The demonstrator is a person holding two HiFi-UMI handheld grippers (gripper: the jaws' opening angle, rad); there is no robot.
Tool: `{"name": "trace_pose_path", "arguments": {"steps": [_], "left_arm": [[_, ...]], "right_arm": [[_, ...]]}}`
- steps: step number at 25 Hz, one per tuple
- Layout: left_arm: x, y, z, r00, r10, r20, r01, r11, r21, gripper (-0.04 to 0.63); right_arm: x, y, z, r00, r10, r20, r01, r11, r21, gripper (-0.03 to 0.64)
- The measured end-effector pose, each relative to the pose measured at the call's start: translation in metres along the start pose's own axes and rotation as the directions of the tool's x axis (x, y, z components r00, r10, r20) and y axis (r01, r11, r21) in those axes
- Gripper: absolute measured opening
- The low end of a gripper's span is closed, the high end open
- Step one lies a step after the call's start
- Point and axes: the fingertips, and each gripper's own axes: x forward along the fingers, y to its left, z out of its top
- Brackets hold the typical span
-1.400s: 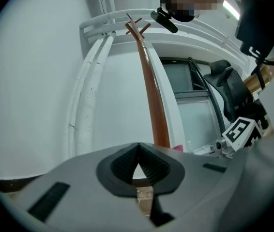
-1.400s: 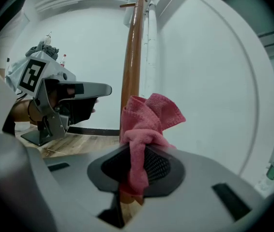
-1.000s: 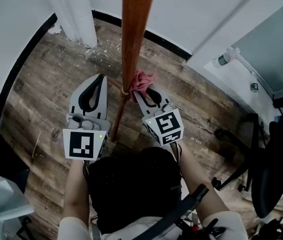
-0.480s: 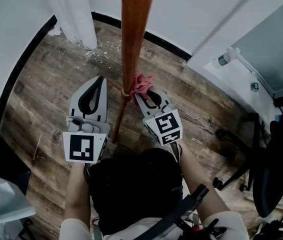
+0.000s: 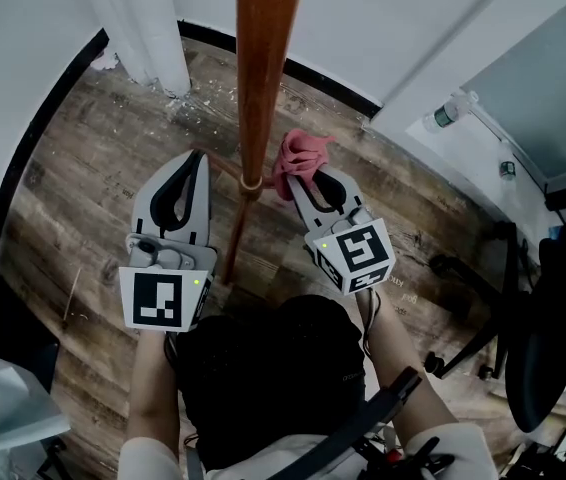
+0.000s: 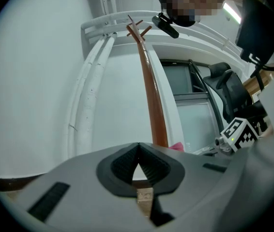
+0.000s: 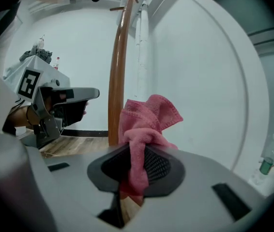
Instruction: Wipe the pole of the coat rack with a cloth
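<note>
Wood floor (image 5: 93, 168) underneath; pole (image 5: 263, 68) rising from it near wall-side edge. Left gripper (image 5: 199, 156) left of pole, jaws together, nothing between. Right gripper (image 5: 301, 180) right of pole, clamped on pink cloth (image 5: 301, 156); bunched wad just beside pole, contact unclear. Likely best: press wad firmly onto wood, grip tight, stroke along length, then shift round for other faces.

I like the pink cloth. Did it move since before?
Yes. The cloth moved right, off the pole; the right gripper holds it beside the pole now.
</note>
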Motion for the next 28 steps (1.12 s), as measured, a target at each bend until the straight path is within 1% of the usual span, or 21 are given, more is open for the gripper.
{"name": "trace_pose_path", "arguments": {"steps": [2, 5, 12, 15, 18, 23, 26, 28], "left_arm": [[-0.001, -0.001, 0.001, 1.0, 0.002, -0.01, -0.002, 1.0, -0.008, 0.014], [0.001, -0.003, 0.007, 1.0, -0.006, -0.004, 0.006, 1.0, 0.001, 0.014], [0.004, -0.011, 0.038, 1.0, -0.008, 0.003, 0.008, 0.999, -0.031, 0.014], [0.002, -0.012, 0.066, 1.0, -0.011, 0.002, 0.011, 0.999, -0.042, 0.014], [0.004, -0.011, 0.104, 1.0, -0.016, 0.011, 0.016, 0.998, -0.054, 0.014], [0.009, -0.016, 0.166, 0.999, -0.018, 0.039, 0.023, 0.993, -0.113, 0.014], [0.011, -0.02, 0.199, 0.999, -0.028, 0.032, 0.032, 0.991, -0.127, 0.014], [0.01, -0.019, 0.221, 0.999, -0.027, 0.023, 0.03, 0.991, -0.134, 0.014]], "right_arm": [[-0.006, -0.002, 0.013, 1.0, -0.01, 0.028, 0.01, 1.0, -0.011, 0.074], [-0.012, -0.002, 0.032, 0.998, -0.009, 0.063, 0.011, 0.999, -0.032, 0.074], [-0.029, -0.001, 0.075, 0.996, -0.006, 0.09, 0.009, 0.999, -0.038, 0.074], [-0.041, 0.001, 0.105, 0.995, -0.007, 0.095, 0.01, 1.0, -0.029, 0.074], [-0.053, 0.004, 0.142, 0.995, -0.007, 0.099, 0.008, 1.0, -0.01, 0.074], [-0.076, 0.004, 0.199, 0.996, -0.011, 0.093, 0.011, 1.0, 0.01, 0.074], [-0.088, -0.002, 0.239, 0.993, -0.02, 0.112, 0.015, 0.999, 0.047, 0.074], [-0.096, -0.001, 0.264, 0.993, -0.023, 0.113, 0.017, 0.999, 0.05, 0.074]]}}
